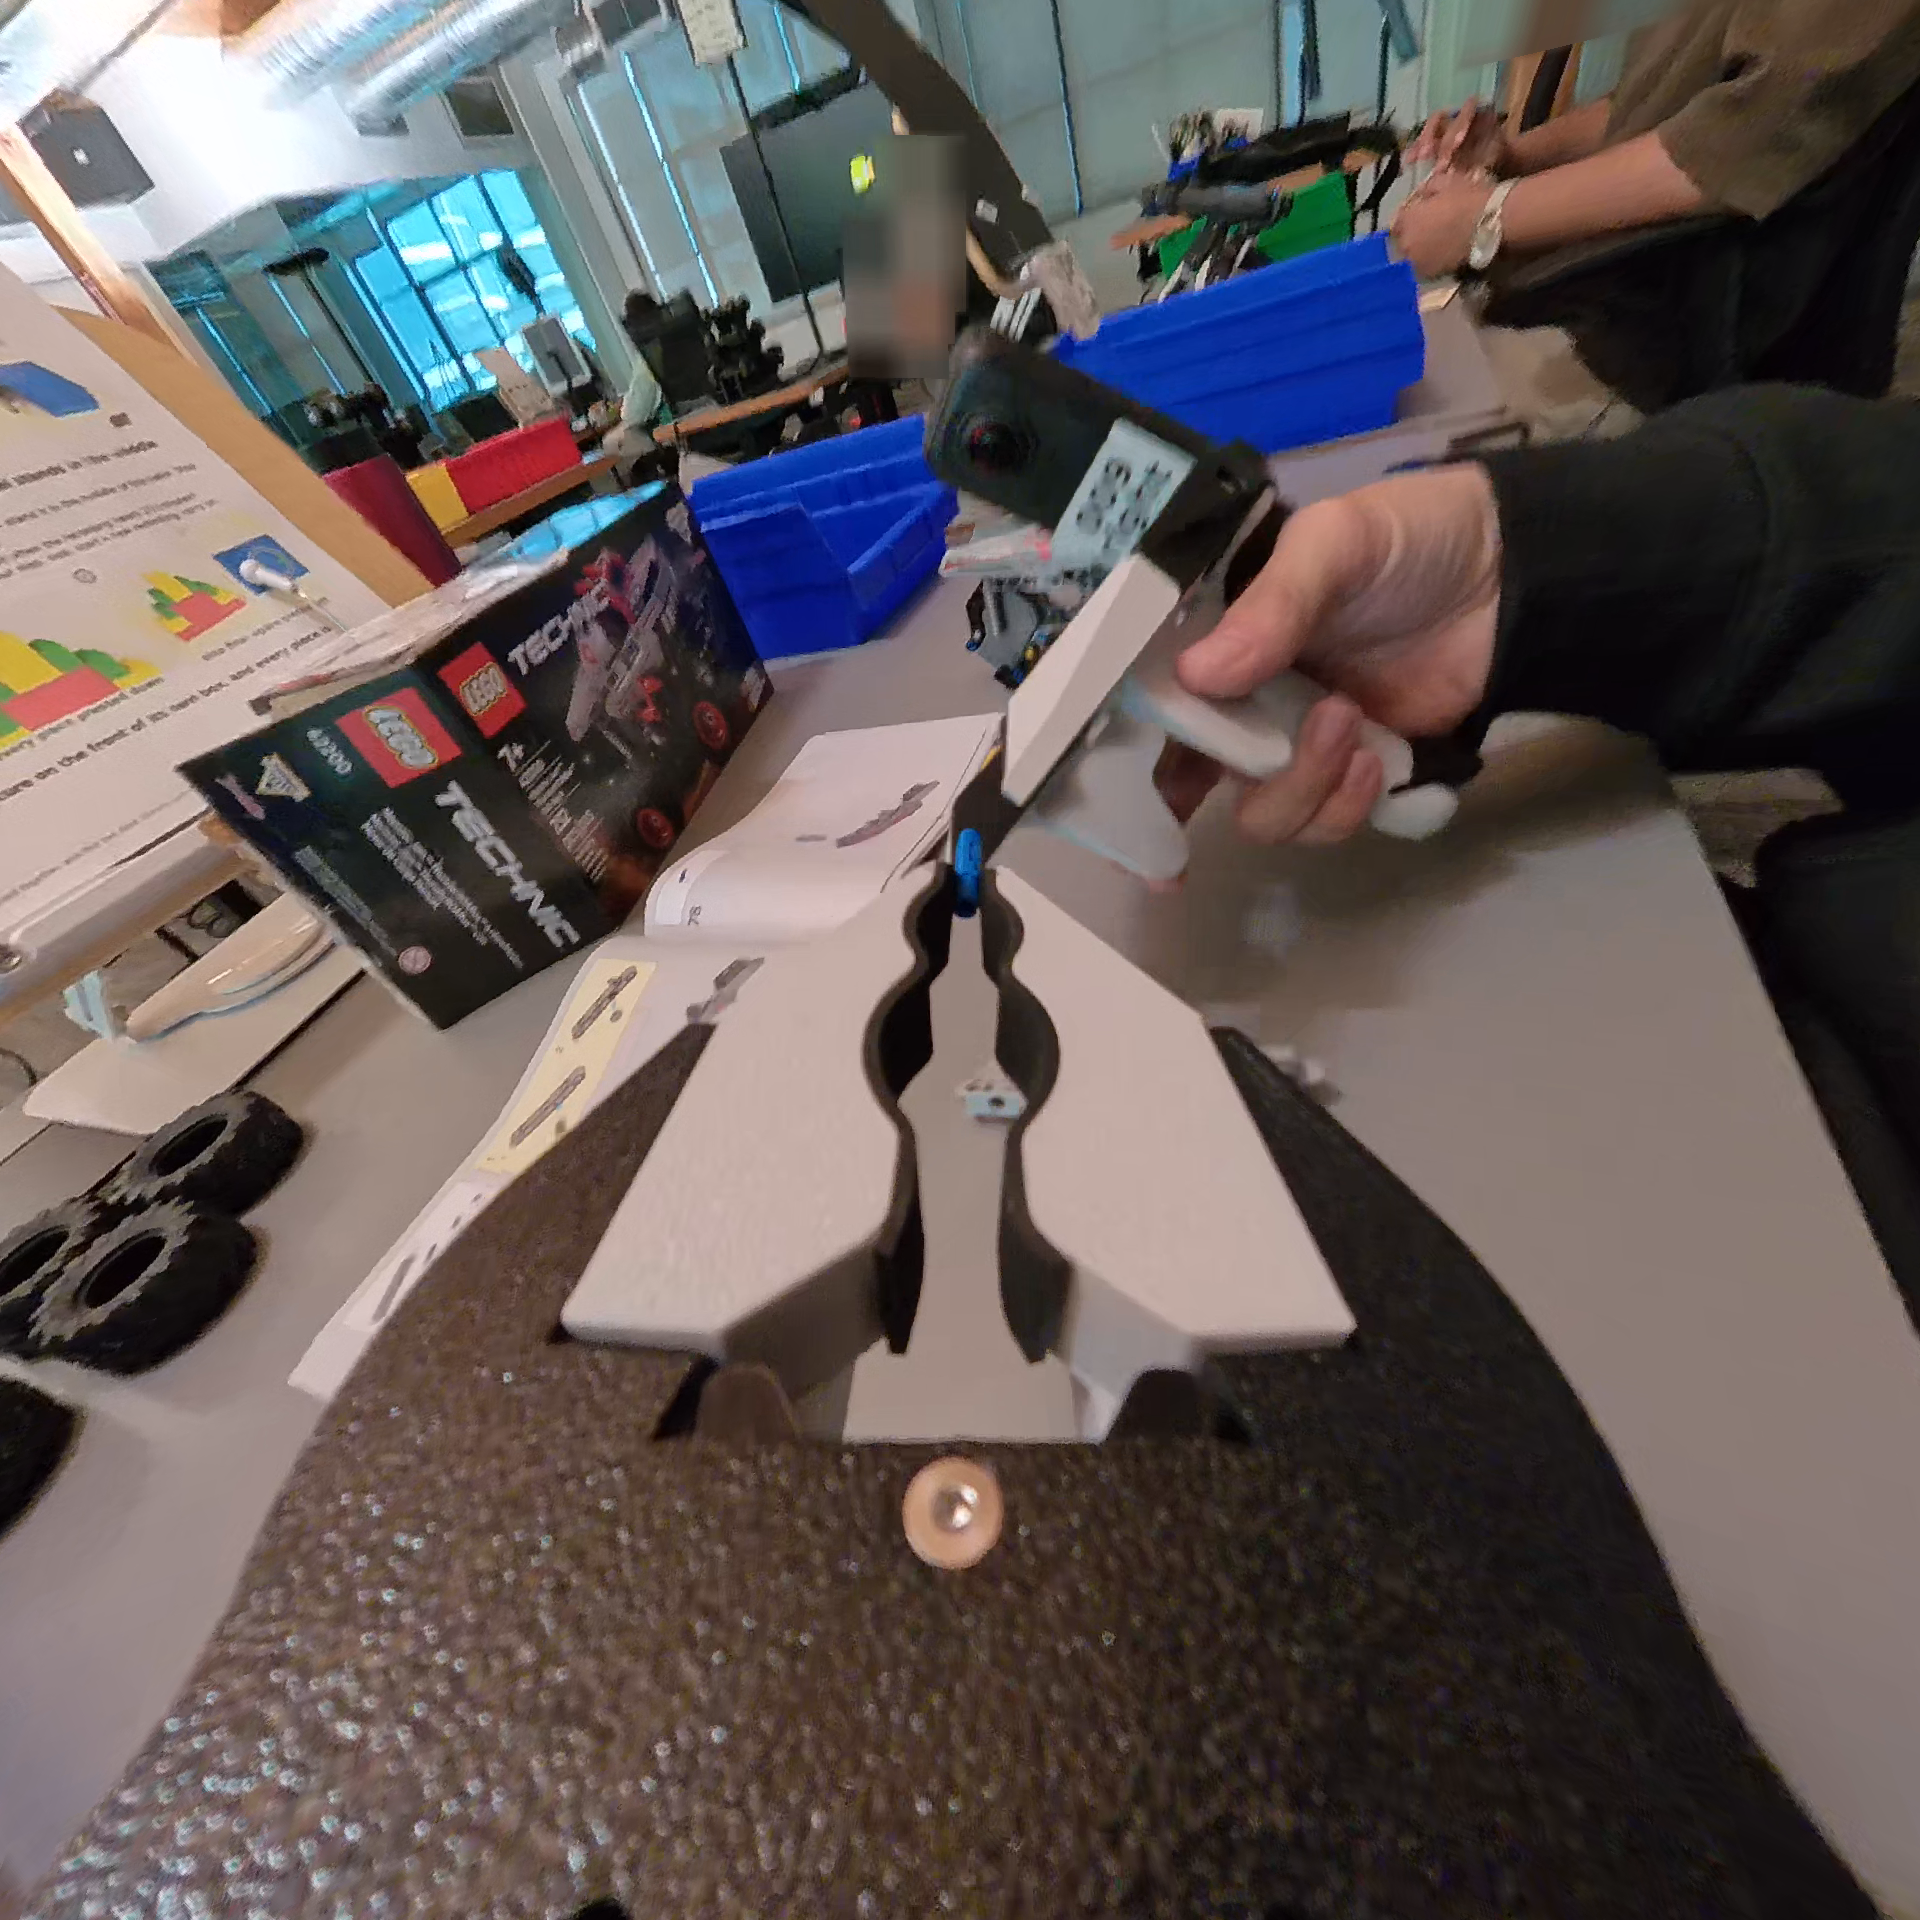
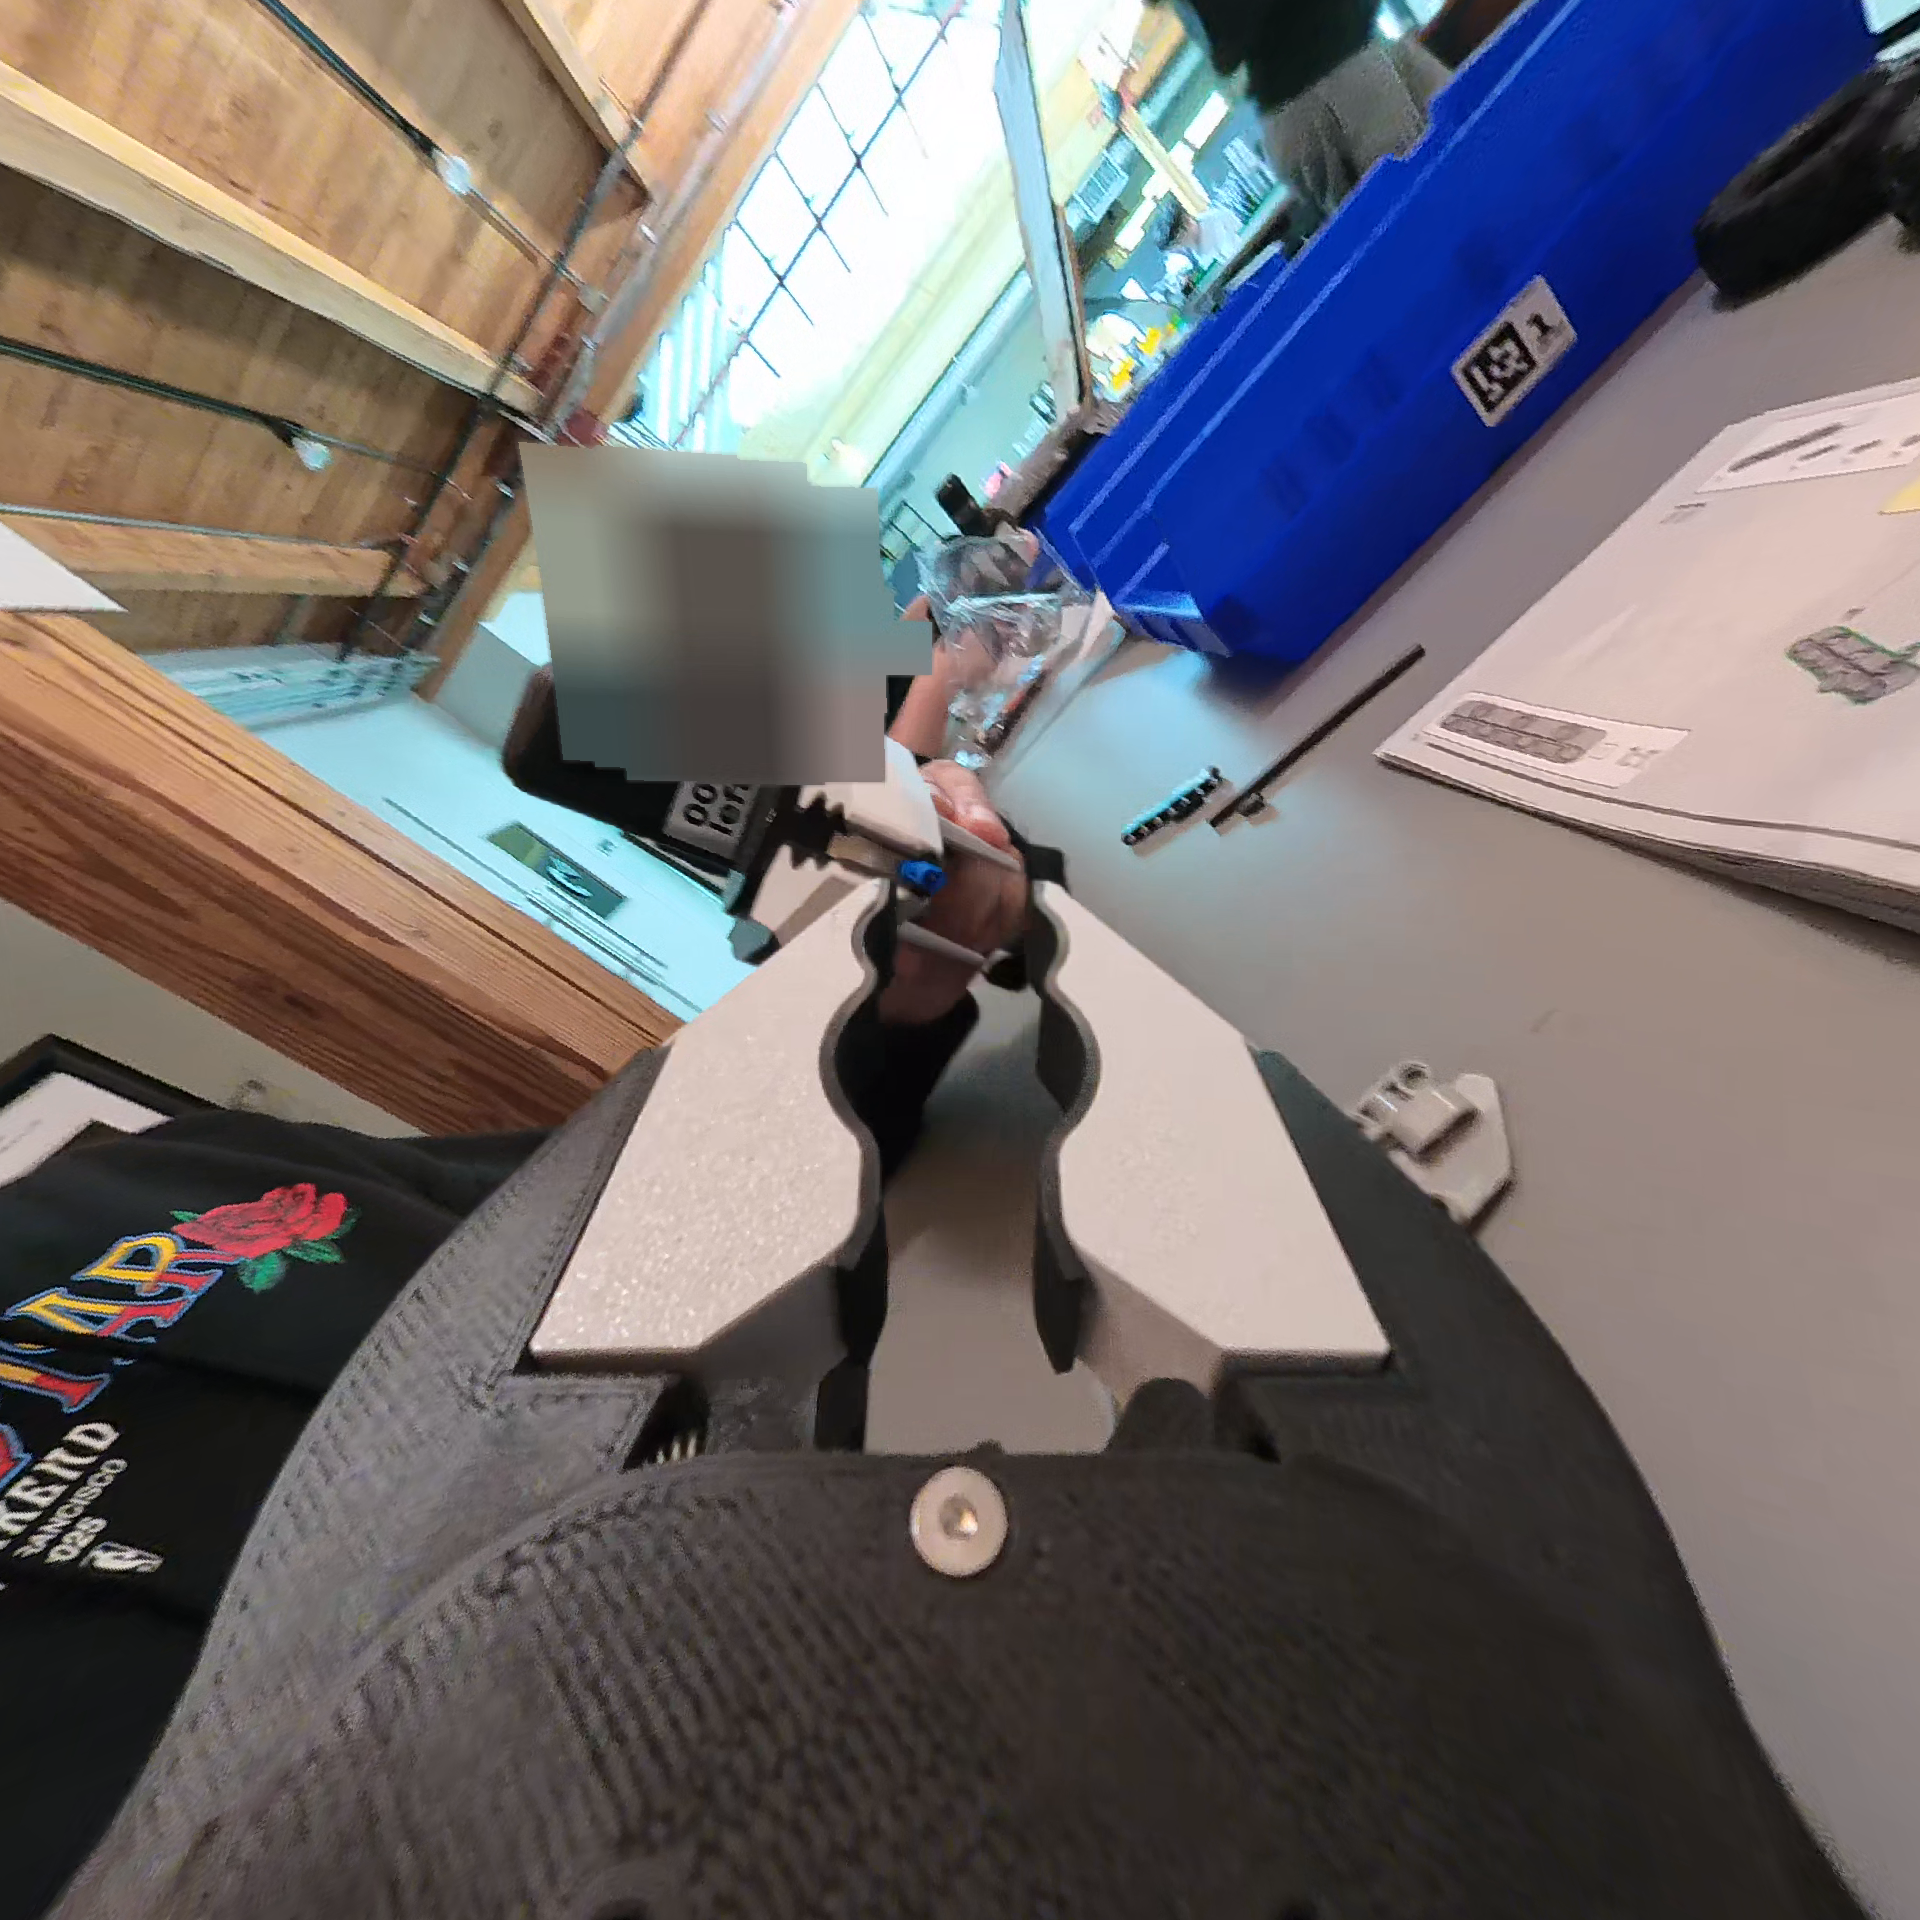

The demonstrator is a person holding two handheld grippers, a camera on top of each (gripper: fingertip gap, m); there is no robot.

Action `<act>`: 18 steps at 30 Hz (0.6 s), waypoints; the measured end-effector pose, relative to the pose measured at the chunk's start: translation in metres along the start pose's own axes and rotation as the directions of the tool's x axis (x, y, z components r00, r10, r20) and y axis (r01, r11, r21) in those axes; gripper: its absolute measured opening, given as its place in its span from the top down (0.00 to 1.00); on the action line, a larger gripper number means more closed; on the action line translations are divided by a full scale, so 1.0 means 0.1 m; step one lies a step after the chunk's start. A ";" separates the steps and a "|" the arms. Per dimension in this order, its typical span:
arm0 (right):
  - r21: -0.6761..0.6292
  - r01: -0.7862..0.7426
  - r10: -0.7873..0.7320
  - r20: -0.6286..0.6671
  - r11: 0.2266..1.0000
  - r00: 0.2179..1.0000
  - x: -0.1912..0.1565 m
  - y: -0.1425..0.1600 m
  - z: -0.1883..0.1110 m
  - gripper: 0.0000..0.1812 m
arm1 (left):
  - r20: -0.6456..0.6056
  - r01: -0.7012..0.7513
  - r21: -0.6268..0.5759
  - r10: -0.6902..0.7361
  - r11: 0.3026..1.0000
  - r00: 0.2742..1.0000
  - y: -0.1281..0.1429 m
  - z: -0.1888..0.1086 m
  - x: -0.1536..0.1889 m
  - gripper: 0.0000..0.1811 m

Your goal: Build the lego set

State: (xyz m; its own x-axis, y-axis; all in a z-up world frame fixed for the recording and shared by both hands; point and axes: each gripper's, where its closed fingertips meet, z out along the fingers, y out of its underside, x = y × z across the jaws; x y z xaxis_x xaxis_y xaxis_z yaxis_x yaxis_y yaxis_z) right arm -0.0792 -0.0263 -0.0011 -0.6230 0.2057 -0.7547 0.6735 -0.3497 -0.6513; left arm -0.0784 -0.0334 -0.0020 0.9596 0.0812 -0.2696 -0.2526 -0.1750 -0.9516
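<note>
Blue pin pinched in left gripper, half hidden; right gripper open

A small blue peg stands nearly upright, pinched at the tips of my left jaws and raised off the desk; from my right side it shows as a blue stub poking out sideways. My four black knobby tyres lie clustered on the desk's left edge, touching one another. A small light grey connector sits on the desk below my left jaws. Another pale grey bracket piece lies flat beside my right jaws. Farther off, a short black studded beam and a long thin black axle lie side by side near the open instruction booklet. The dark set box stands tilted behind.
</note>
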 end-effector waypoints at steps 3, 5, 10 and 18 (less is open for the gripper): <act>-0.049 0.039 -0.044 -0.118 0.998 0.992 0.15 -0.02 -0.13 0.83 | 0.001 0.009 -0.122 -0.009 0.992 1.000 0.22 -0.04 -0.07 0.99; -0.112 0.057 -0.081 -0.223 0.992 0.971 0.31 0.00 -0.26 0.81 | 0.012 0.023 -0.223 -0.021 0.975 1.000 0.41 -0.04 -0.11 0.99; -0.257 0.032 -0.130 -0.376 0.966 0.918 0.67 0.12 -0.51 0.77 | -0.046 0.044 -0.348 -0.064 0.937 0.997 0.68 0.10 0.05 0.99; -0.389 -0.022 -0.148 -0.403 0.921 0.903 0.90 0.32 -0.40 0.75 | -0.041 0.008 -0.391 -0.026 0.921 0.999 0.78 0.27 0.14 0.99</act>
State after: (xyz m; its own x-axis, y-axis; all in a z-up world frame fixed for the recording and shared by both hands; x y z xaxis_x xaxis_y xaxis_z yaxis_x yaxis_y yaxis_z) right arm -0.0978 0.0174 -0.0930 -0.5018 0.6063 -0.6169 0.7890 0.0286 -0.6137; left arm -0.0877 -0.0198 -0.0836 0.9702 0.0453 -0.2381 -0.1760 -0.5437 -0.8206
